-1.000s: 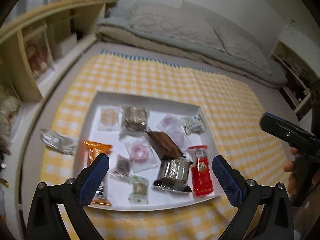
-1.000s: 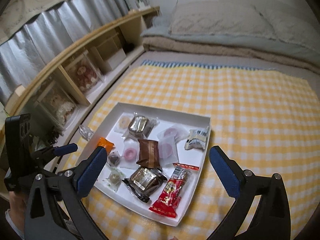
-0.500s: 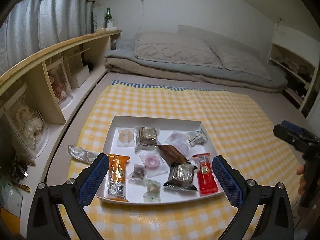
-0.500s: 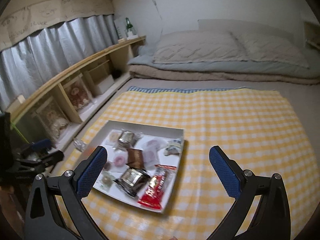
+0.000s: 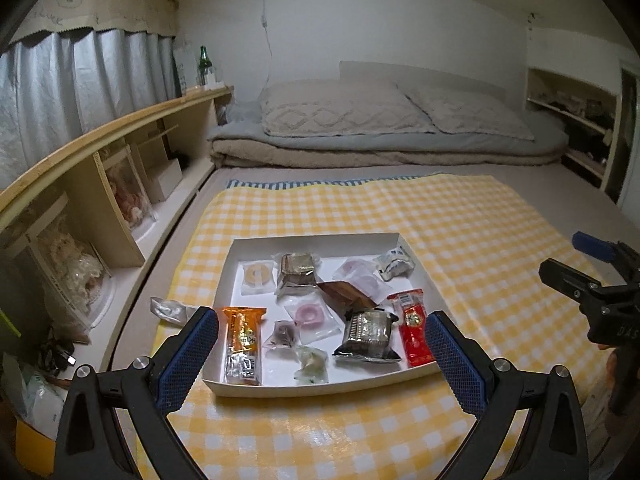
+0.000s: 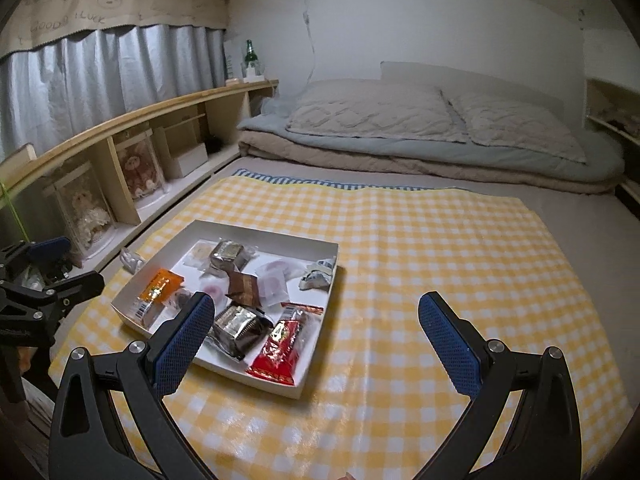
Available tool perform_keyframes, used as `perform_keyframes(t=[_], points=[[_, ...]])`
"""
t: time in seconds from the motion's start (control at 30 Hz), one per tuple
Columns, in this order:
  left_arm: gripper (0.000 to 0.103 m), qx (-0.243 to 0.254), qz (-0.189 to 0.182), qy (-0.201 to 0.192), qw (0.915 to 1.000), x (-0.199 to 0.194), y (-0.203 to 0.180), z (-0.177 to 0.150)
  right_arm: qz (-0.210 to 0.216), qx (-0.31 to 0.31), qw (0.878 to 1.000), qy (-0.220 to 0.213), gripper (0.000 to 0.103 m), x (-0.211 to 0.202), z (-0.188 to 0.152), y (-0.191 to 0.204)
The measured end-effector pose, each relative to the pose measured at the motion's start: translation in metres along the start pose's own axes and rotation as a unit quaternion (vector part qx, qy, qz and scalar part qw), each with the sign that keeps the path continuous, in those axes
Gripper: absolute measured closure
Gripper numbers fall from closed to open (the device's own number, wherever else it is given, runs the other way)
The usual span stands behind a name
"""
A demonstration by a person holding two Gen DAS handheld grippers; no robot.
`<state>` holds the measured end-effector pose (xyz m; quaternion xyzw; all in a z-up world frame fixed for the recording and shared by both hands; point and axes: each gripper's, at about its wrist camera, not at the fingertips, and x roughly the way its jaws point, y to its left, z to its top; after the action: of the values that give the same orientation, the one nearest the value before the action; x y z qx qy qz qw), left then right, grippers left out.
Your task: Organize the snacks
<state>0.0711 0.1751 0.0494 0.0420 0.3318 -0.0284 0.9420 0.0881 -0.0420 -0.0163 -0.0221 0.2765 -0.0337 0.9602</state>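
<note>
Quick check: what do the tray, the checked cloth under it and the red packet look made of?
Tray: looks like white matte cardboard, thin folded walls. Cloth: probably coated plastic or oilcloth; glossy glare patches near the camera. Red packet: shiny plastic film, crimped end, printed barcode.

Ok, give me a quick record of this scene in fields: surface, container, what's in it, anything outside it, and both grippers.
surface: yellow checked cloth spread on a bed
container: shallow white box, open top
contents: wrapped snacks, among them an orange packet, a red packet and a brown packet
outside box: silver wrapper on the cloth, left of the box
left gripper: open, empty, hovering near the box's front edge
right gripper: open, empty, over the box's right front corner
</note>
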Motion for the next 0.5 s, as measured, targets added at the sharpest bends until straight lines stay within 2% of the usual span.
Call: perform_keyframes(t=[0.23,0.5], points=[[0.000,0.006,0.011,-0.011,0.9999,-0.006,-0.009,-0.015,-0.018,-0.002,1.000,-0.009,0.000,-0.006,-0.011,-0.003],[0.000,0.005,0.014,-0.012,0.9998,-0.005,-0.009,-0.015,-0.021,-0.006,1.000,-0.013,0.000,-0.009,-0.014,-0.002]])
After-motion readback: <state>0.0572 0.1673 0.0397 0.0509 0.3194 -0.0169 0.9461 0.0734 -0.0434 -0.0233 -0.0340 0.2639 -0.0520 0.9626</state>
